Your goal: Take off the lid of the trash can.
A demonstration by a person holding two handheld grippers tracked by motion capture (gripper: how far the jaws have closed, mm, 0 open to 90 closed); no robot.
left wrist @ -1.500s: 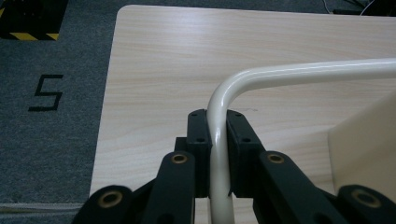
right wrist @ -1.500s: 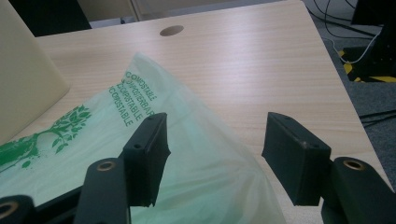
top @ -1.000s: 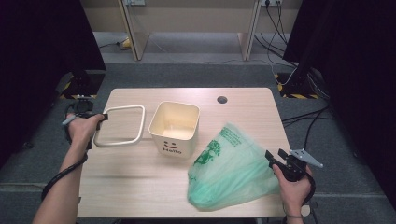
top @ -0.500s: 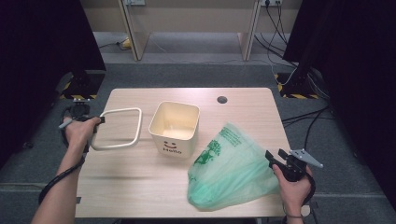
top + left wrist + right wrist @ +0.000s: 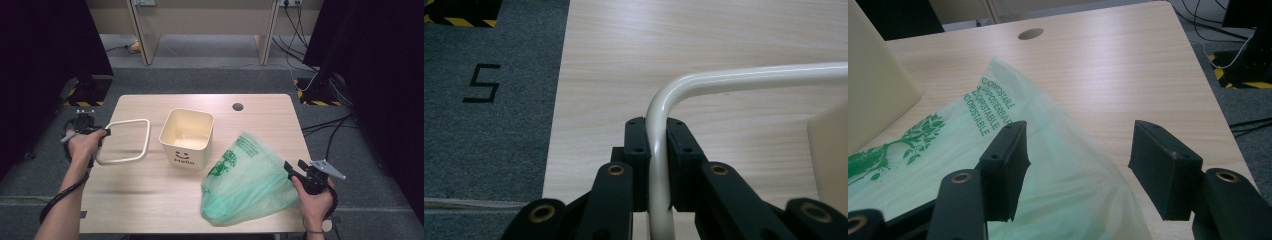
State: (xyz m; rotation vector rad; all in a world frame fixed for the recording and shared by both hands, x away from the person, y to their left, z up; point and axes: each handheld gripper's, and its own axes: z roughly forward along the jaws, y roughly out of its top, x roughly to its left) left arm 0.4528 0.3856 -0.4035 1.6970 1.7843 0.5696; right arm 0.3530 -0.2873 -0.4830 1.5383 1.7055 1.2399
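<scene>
The left tool (image 5: 102, 133) sits at the left edge of the surface (image 5: 260, 120), its jaws pressed together on the cream frame (image 5: 123, 141), a rounded rectangular loop of tubing. In the left gripper view the pads (image 5: 636, 150) clamp one side of the frame (image 5: 704, 82) just below a rounded corner, and the tube bends off to the right above the wood. In the high view the frame lies out from the left hand (image 5: 82, 145) toward the middle of the surface, its far side just beside the cream bin (image 5: 186, 137), which stands upright and open near the centre with a smiling face and the word Hello on its front wall. The right tool (image 5: 291, 170) is at the right front of the surface, held in the right hand (image 5: 314, 197), with its jaws spread. In the right gripper view the green bag (image 5: 998, 165) lies between and beneath those jaws; whether the left pad touches the film I cannot tell, and the right pad stands clear of it. The bag (image 5: 245, 185) is thin, translucent plastic printed with a tree and lettering, spread loosely over the right front part of the surface, near the bin.
</scene>
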